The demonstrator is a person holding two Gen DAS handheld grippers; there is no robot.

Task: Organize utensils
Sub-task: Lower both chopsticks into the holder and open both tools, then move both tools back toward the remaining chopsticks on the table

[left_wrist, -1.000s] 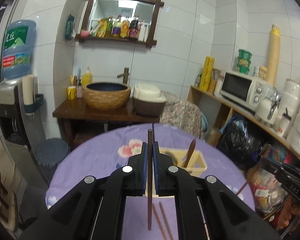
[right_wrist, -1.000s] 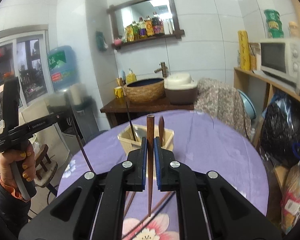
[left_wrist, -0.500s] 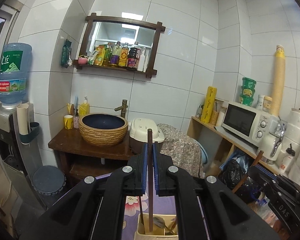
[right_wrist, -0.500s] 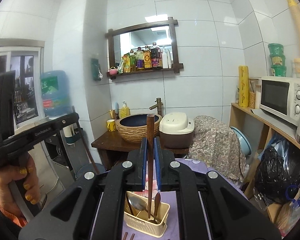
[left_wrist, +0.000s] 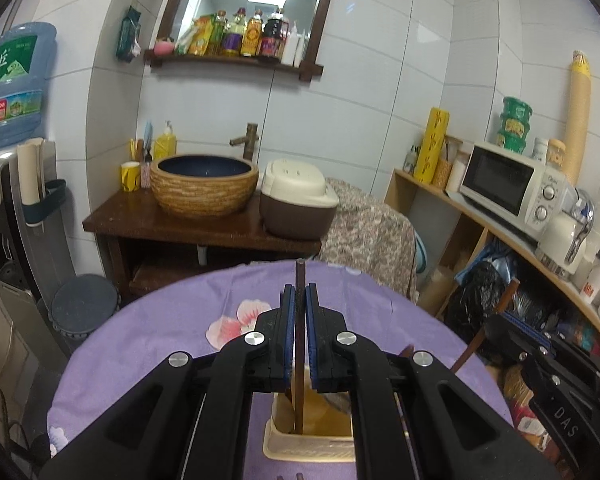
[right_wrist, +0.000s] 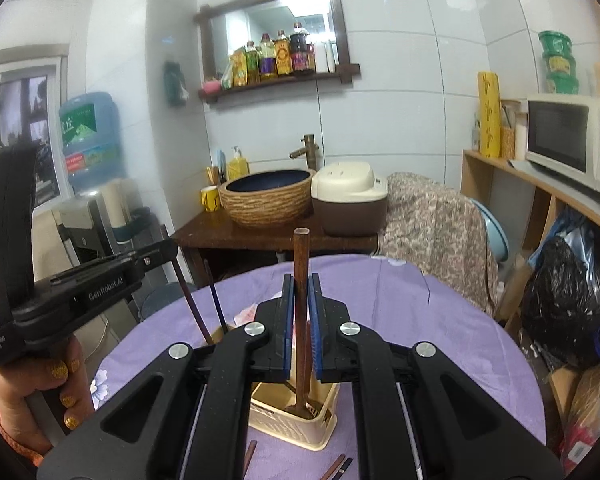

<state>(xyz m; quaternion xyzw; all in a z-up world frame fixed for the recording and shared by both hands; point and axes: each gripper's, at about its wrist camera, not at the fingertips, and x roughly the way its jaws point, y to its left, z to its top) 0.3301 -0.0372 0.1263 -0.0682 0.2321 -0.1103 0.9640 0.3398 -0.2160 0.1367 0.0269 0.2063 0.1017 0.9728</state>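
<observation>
From my right wrist camera, the left gripper [right_wrist: 172,252] reads "GenRobot.AI" along its body (smaller print at its rear end is illegible). From my left wrist camera, the right gripper [left_wrist: 504,316] shows "DAS".

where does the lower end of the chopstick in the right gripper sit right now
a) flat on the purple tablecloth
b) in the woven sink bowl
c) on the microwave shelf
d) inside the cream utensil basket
d: the right gripper is shut on an upright chopstick whose lower end dips into the cream utensil basket.
</observation>
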